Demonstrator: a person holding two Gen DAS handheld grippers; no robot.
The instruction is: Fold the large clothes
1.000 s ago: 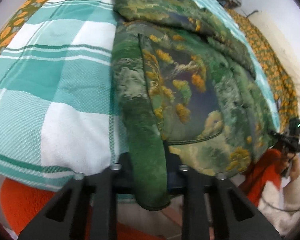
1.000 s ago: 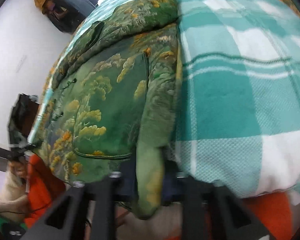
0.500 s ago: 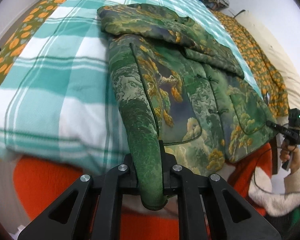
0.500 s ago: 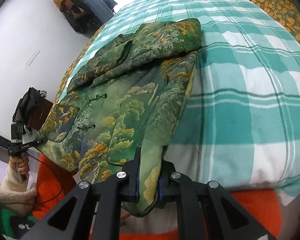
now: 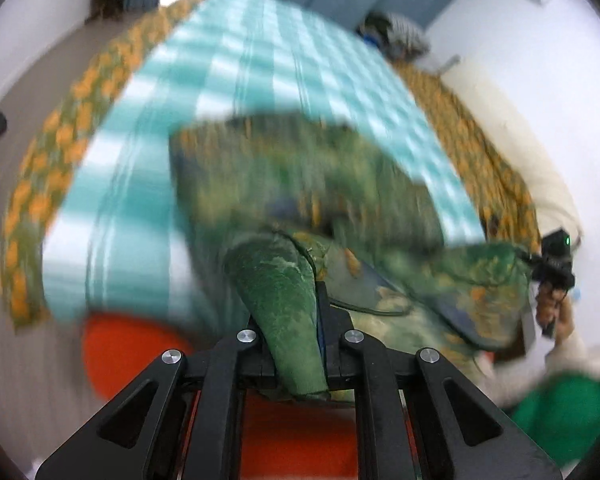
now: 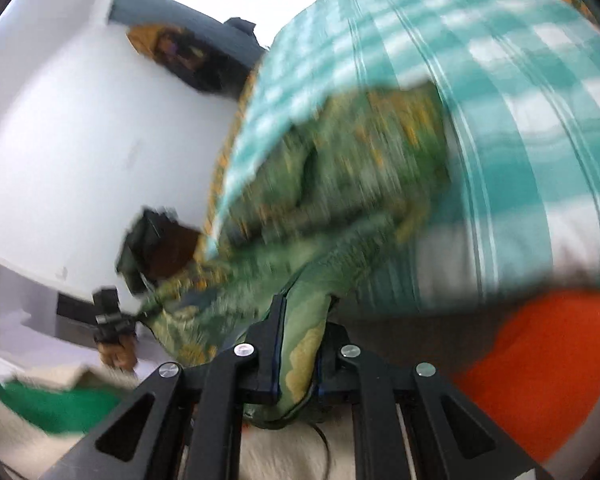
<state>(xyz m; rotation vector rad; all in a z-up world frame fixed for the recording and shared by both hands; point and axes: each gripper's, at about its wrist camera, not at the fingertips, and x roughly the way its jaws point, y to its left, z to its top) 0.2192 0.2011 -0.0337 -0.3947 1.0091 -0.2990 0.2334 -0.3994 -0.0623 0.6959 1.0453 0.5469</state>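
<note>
The left gripper (image 5: 296,320) is clamped tight on a corner of the green patterned jacket (image 5: 300,184) — the cloth is pinched between its jaws and its edge hangs below them. The right gripper (image 6: 300,336) grips the other corner the same way. Ahead of both jaws the jacket stretches away — blurred — over the teal checked bedspread (image 5: 140,208).

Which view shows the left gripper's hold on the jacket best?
Left wrist: the left gripper is shut on the jacket hem, sharp and close. Right wrist shows that gripper only small and blurred at the jacket's far corner.
</note>
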